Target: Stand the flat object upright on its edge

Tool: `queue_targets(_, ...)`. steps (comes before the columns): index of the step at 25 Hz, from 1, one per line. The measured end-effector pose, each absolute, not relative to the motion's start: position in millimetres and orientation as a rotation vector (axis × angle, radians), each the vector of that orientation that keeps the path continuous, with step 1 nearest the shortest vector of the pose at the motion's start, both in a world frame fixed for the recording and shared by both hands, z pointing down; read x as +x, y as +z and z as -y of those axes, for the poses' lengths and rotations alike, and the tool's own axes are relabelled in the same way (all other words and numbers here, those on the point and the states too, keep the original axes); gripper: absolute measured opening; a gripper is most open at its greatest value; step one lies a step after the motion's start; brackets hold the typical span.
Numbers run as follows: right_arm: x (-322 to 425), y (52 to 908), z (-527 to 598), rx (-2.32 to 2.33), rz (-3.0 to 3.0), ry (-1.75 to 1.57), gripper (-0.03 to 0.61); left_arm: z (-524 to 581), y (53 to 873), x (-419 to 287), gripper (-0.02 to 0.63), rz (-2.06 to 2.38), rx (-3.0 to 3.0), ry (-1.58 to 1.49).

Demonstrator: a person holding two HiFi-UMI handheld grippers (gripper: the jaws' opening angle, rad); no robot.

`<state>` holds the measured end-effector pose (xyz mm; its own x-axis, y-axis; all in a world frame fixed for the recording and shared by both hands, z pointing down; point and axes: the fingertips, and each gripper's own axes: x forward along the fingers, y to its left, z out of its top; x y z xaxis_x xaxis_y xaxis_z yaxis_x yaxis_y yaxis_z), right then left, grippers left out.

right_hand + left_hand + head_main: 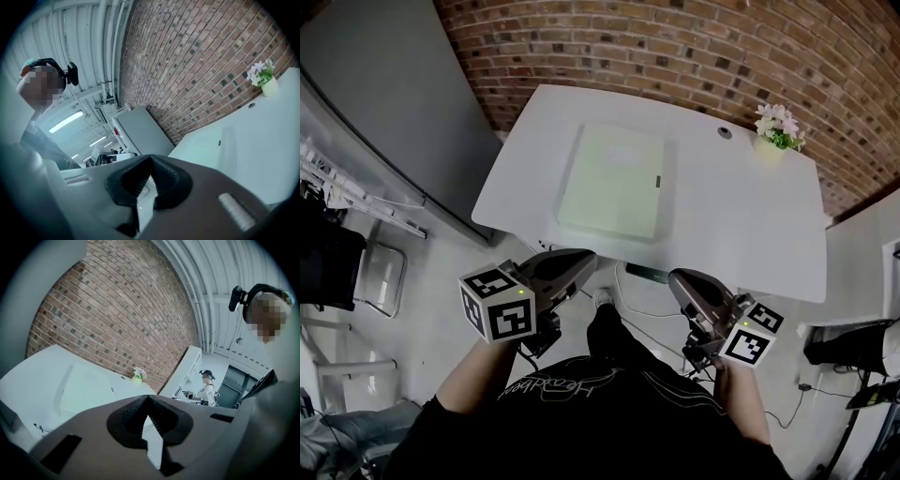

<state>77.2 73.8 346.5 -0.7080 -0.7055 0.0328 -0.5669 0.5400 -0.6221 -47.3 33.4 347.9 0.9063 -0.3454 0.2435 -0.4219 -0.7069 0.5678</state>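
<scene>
On my feed the person wore a black short-sleeved T-shirt [581, 427] with a white script print [551, 389] across the chest, dark trousers [614, 336] and a light shoe [602, 298]. Black head-mounted camera [237, 296] sat on a band. Left hand-held gripper [587, 257] and right hand-held gripper [677, 279] matched: dark grey moulded shells, rounded noses, black ribbed pads [133, 411]. Each carried a white cube with black square markers, left cube [497, 306] and right cube [752, 338], each with a small green light. I saw a black cable [532, 347] under the left one.
</scene>
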Motion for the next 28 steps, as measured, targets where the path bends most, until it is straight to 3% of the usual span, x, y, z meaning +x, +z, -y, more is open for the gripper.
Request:
queue_targets(15, 90, 375, 1, -1.082, -2.560, -1.025, 0.006, 49, 375, -51, 0.003, 0.629, 2.338, 0.212)
queue_targets(17, 92, 377, 12, -1.076, -2.561, -1.040, 0.040, 60, 379, -52, 0.003, 0.636, 2.330, 0.223)
queue_targets(22, 99, 386, 36, -1.096, -2.552, -1.066, 0.043, 89, 390, -58, 0.005, 0.685, 2.306, 0.261)
queue_targets(28, 109, 398, 63, -1.141, -2.535, -1.097, 0.075, 122, 402, -65, 0.057, 0.737, 2.275, 0.312)
